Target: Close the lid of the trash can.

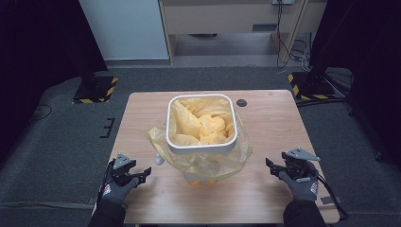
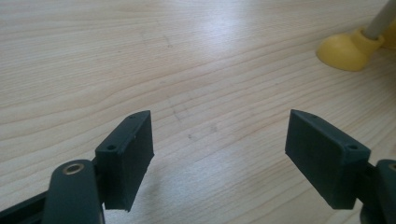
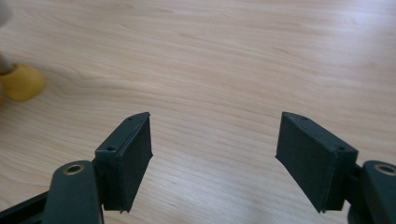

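Both gloved hands rest low at the near corners of the bench (image 1: 265,123), the left gripper (image 1: 141,175) and right gripper (image 1: 271,166) pointing inward with jaws spread wide, gripping nothing. Between them, farther back, stands the white bin (image 1: 202,144) lined with a yellow bag (image 1: 201,122).

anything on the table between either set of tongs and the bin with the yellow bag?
Nothing visible. The left tongs and right tongs sit open over bare table on either side of the white bin. The yellow bag draped over its rim is what they would meet first.
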Tool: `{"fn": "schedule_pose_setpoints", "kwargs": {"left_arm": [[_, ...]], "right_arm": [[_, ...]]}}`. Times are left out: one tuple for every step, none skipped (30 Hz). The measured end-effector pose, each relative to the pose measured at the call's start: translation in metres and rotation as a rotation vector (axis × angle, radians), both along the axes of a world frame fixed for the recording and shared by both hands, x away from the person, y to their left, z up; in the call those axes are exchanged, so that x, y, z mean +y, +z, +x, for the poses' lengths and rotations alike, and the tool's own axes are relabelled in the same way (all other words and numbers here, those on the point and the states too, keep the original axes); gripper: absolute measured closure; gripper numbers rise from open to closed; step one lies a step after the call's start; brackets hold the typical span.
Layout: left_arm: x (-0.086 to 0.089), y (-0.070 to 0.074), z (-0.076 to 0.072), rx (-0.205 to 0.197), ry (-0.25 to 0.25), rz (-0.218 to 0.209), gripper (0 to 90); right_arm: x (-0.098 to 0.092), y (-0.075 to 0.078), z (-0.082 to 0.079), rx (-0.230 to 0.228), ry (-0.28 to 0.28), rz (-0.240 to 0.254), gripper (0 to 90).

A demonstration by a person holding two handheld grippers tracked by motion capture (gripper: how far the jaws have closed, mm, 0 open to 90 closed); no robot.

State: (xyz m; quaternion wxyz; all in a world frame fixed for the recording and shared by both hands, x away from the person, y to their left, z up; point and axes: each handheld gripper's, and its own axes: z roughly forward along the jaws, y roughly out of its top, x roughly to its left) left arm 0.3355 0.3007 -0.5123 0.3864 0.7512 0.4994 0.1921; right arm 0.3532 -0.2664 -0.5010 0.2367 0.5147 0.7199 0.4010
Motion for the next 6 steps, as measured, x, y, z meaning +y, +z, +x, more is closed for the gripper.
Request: {"fn": "schedule_pose_setpoints", "kwargs": {"left_arm": [[0.0007, -0.0013, 0.0006, 0.004, 0.005, -0.001, 22.5], [0.0017, -0.0024, 0.0011, 0.011, 0.009, 0.006, 22.3], [0.0025, -0.0035, 0.0015, 0.019, 0.011, 0.010, 22.1], [0.0029, -0.0048, 0.0019, 0.024, 0.016, 0.012, 21.9], [0.0035, -0.0056, 0.0023, 0.028, 0.016, 0.017, 21.7], [0.0044, -0.0065, 0.0028, 0.037, 0.018, 0.023, 21.4]], "right_arm": [[-0.0022, -0.0014, -0.0003, 0.011, -0.013, -0.001, 25.6], [-0.0044, -0.0031, -0.0007, 0.020, -0.024, 0.001, 25.6], [-0.0063, -0.0045, -0.0012, 0.029, -0.036, 0.000, 25.4], [-0.0080, -0.0058, -0.0016, 0.035, -0.043, 0.000, 25.4], [-0.0093, -0.0070, -0.0020, 0.040, -0.051, 0.000, 25.1], [-0.0103, -0.0078, -0.0023, 0.044, -0.057, 0.000, 24.6]]}}
